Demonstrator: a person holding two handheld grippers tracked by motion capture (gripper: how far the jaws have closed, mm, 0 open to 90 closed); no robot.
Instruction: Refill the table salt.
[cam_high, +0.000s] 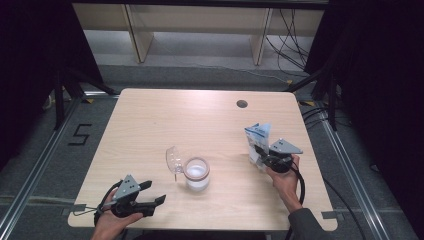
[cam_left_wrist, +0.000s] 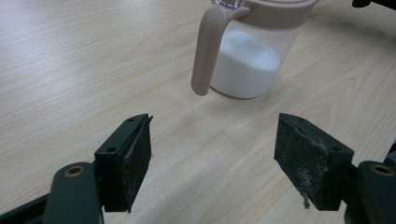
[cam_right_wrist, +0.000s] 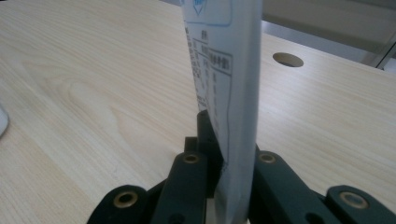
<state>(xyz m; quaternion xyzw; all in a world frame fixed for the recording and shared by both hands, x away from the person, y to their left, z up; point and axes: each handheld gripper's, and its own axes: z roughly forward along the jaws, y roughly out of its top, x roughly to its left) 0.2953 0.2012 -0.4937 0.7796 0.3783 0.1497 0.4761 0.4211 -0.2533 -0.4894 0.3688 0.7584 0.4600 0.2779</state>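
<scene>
Pinching a white packet (cam_high: 258, 142) upright, right tool (cam_high: 264, 156) clamped, left tool (cam_high: 152, 192) gaping near lidded jug (cam_high: 196, 173), table (cam_high: 150, 120) hole (cam_high: 242, 104) beyond.

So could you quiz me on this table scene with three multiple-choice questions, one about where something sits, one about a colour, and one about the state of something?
1. Where does the clear plastic jar of white powder stand on the light wooden table?
A. By the far edge
B. Toward the near edge, between the two hands
C. On the floor

2. What colour are the jar's rim and handle?
A. Pinkish beige
B. Bright green
C. Black

3. What is the right gripper doing?
A. Standing wide open over the jar
B. Lying loose on the table
C. Shut on a white and blue printed pouch

Answers: 1 B, the high view shows the jar near the front, between the grippers. 2 A, the left gripper view shows the beige handle close up. 3 C, the right gripper view shows the pouch pinched upright between its jaws.
</scene>
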